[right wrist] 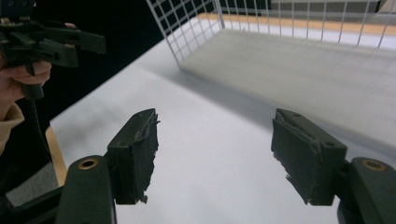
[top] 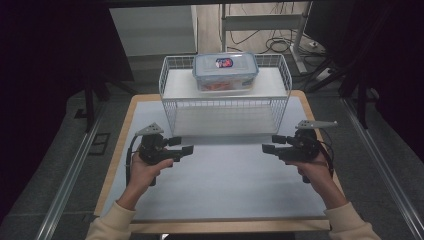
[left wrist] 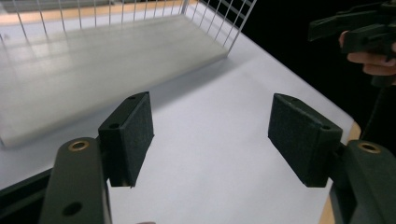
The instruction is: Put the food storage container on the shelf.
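Observation:
A clear lidded box with a blue rim rests on the upper shelf of a white wire rack at the far side of the table. My left gripper hovers over the white mat in front of the rack's left corner, pointing right. Its jaws stand open with nothing between them. My right gripper mirrors it before the right corner, pointing left, also open and empty. The two grippers face each other across a wide gap.
A white mat covers the wooden table top. The rack's lower white board lies just beyond the jaws. Dark curtains flank the table, and desk legs and cables stand on the floor behind.

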`<state>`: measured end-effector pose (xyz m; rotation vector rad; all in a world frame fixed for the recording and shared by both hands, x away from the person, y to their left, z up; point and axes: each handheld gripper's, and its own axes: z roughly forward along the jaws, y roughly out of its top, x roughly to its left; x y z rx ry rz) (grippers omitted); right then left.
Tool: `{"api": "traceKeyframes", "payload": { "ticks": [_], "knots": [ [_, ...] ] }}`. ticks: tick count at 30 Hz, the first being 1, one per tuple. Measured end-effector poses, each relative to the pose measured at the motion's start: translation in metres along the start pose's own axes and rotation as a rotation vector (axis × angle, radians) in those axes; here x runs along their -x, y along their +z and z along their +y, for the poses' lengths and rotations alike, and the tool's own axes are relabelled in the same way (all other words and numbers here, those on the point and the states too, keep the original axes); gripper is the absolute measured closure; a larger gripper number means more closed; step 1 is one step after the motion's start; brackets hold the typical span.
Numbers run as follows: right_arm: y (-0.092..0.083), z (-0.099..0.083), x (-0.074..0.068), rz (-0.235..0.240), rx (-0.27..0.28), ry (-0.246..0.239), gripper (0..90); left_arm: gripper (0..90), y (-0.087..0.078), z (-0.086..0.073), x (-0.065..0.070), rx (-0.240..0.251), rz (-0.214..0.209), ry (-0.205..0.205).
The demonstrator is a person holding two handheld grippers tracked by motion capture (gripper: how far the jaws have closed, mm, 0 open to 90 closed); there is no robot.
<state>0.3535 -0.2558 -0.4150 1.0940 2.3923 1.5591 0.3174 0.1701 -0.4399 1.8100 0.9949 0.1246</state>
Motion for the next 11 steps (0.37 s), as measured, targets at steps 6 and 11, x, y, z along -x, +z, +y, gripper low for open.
{"api": "traceKeyframes", "payload": {
  "ticks": [6, 11],
  "knots": [
    [0.004, -0.012, -0.004, -0.043, -0.006, -0.037, 29.4, 30.6, 0.009, -0.009, 0.003, -0.029, -0.003, -0.006],
    [0.006, -0.018, -0.006, -0.087, 0.004, -0.069, 21.8, 27.2, 0.008, -0.015, 0.004, -0.036, -0.001, -0.001]
  ]
}}
